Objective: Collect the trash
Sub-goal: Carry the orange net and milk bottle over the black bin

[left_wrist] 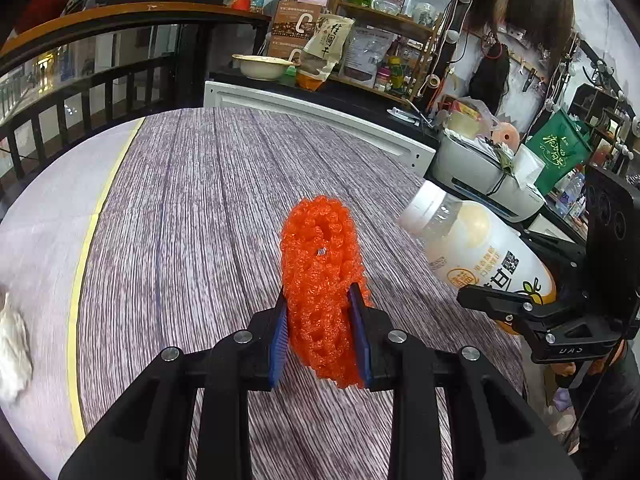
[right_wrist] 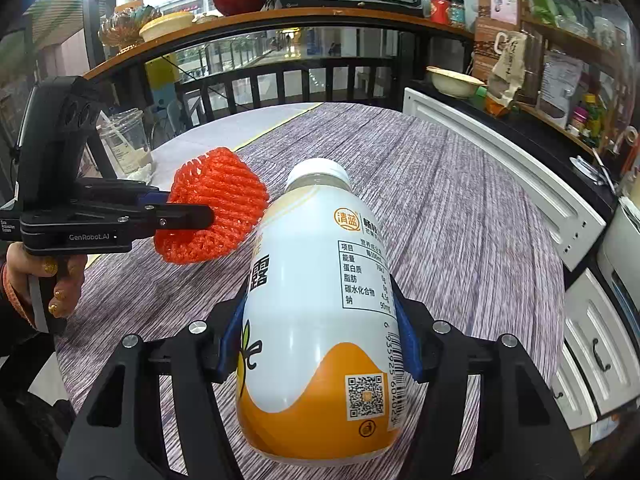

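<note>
My left gripper [left_wrist: 320,312] is shut on an orange foam fruit net [left_wrist: 320,264] and holds it above the striped tablecloth [left_wrist: 192,216]. The net also shows in the right wrist view [right_wrist: 220,200], held by the left gripper [right_wrist: 188,210]. My right gripper [right_wrist: 320,328] is shut on a white and orange plastic drink bottle [right_wrist: 320,320], white cap pointing away. The bottle shows in the left wrist view [left_wrist: 476,248] to the right of the net, held by the right gripper [left_wrist: 504,300]. Both are above the table.
A crumpled white tissue [left_wrist: 12,344] lies at the table's left edge. A clear plastic cup [right_wrist: 124,144] stands at the far left of the table. A white cabinet [right_wrist: 520,176] and cluttered shelves [left_wrist: 380,52] lie beyond the table. A printer [left_wrist: 480,176] sits right.
</note>
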Available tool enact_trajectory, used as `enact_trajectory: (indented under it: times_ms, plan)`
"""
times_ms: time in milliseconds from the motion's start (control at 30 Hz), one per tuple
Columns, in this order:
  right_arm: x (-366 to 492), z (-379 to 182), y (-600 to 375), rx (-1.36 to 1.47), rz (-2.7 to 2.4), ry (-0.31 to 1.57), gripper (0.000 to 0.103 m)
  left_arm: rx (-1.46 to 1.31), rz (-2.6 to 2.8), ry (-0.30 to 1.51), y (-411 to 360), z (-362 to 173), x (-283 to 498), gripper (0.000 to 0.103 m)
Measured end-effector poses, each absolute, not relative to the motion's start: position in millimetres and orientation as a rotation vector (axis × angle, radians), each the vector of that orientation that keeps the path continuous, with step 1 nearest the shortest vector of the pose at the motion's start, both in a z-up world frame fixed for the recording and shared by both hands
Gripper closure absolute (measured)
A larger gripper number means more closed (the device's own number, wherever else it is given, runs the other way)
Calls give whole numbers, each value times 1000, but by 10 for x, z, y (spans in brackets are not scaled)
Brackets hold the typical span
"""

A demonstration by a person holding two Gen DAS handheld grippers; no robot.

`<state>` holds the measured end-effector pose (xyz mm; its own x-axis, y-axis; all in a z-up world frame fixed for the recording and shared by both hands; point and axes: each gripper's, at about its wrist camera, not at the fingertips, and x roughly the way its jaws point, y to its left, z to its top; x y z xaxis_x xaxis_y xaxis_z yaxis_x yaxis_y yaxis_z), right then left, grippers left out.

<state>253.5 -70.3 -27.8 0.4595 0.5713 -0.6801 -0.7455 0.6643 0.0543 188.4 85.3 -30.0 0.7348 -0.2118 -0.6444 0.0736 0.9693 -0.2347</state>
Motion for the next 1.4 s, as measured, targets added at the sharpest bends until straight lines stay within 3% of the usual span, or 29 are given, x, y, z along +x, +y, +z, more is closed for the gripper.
enact_trajectory:
  times_ms: [667,1067,1400]
  plan:
    - [1587,-537,-2269,-15,518,659,41,-166,-321,695,-166,-238,1375,75]
    - [1684,-1563,-3252,42,107,837,41,-90,-476,762,-1171,-359,1498,75]
    - [1762,-2152,-3365,-8,-45,925,39,15,-527,813,-1740,-591,1568,75]
